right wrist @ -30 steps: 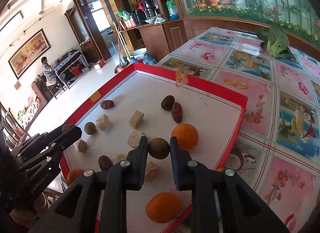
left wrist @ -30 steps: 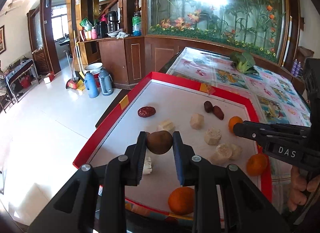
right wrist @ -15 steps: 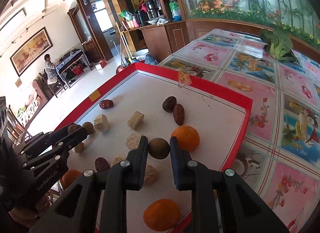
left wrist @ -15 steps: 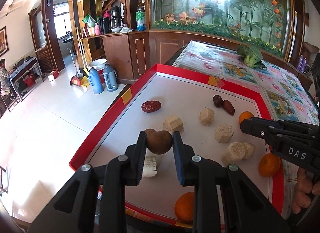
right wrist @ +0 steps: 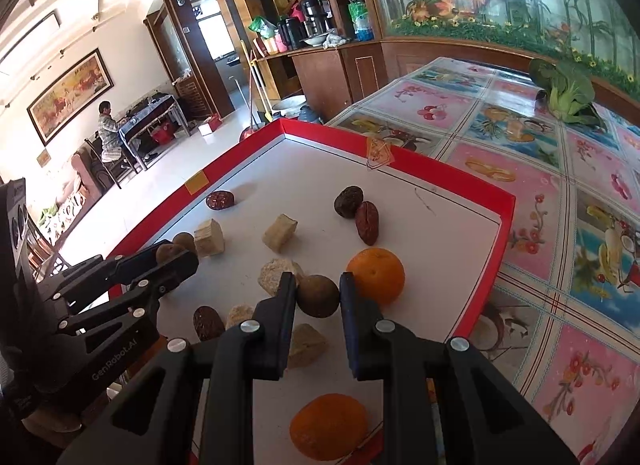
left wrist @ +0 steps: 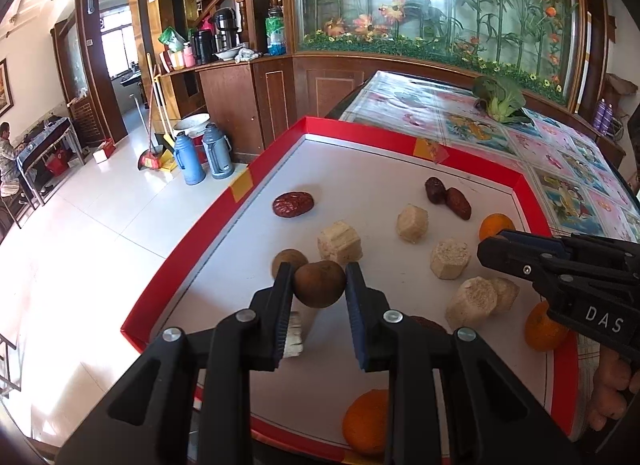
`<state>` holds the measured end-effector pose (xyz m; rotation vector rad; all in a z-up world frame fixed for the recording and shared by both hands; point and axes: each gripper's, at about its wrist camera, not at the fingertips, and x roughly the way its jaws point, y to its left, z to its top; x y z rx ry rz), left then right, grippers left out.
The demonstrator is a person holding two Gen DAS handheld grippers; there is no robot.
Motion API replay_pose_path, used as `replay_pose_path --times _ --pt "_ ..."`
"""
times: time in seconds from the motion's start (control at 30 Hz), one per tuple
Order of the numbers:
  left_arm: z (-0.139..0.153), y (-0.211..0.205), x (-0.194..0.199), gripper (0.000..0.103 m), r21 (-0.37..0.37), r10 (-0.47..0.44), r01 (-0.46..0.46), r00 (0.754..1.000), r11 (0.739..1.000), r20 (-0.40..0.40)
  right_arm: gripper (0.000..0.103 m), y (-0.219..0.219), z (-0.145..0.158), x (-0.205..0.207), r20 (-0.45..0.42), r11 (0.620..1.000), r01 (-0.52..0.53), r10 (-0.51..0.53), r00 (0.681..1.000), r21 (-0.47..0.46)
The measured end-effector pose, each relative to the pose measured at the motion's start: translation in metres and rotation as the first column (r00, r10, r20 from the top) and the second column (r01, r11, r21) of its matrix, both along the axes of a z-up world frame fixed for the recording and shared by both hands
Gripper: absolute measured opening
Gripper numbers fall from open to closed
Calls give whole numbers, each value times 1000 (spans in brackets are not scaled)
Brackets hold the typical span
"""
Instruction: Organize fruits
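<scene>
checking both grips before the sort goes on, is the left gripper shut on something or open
Shut on a fruit: the left gripper has a round brown fruit clamped between its pads, above the red-rimmed tray.

I see bare white board along the red tray's (right wrist: 472,181) far rim, open for passage. Nearer than that, two dark dates (right wrist: 360,211), pale chunks (right wrist: 280,232) and oranges (right wrist: 376,275) crowd the way.

- The pale chunk (left wrist: 295,332) under the left claw (left wrist: 319,283) is mostly hidden behind that claw's left finger.
- The dark date (left wrist: 428,323) just right of that claw shows only its top.
- The orange (right wrist: 328,425) below the right claw (right wrist: 318,293) is partly covered by its arms.
- The hand (left wrist: 610,389) is cut off by the frame's edge.
</scene>
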<state>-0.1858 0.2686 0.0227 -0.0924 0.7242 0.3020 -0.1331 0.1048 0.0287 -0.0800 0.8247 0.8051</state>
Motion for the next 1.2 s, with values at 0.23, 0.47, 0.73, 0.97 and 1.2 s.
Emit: replay_pose_path --times 0.23,0.47,0.73,0.97,1.2 --pt "1 -7 13 28 14 -19 19 1000 1000 -21 21 0 -2 -1 -27 1000 -18 18 999 -1" --pt "-1 -9 12 62 15 5 -5 999 1000 -37 39 -4 2 -6 2 1000 -19 20 1000 -7" --pt "17 -16 -1 83 49 51 -52 999 997 10 46 -21 15 -19 59 1000 17 -17 998 7" --pt "45 -30 -26 100 112 105 -115 990 987 88 60 -45 34 -35 85 996 76 -81 993 55" --pt "77 -50 -60 103 184 160 -190 973 964 168 77 -72 57 -66 155 983 130 -149 977 128"
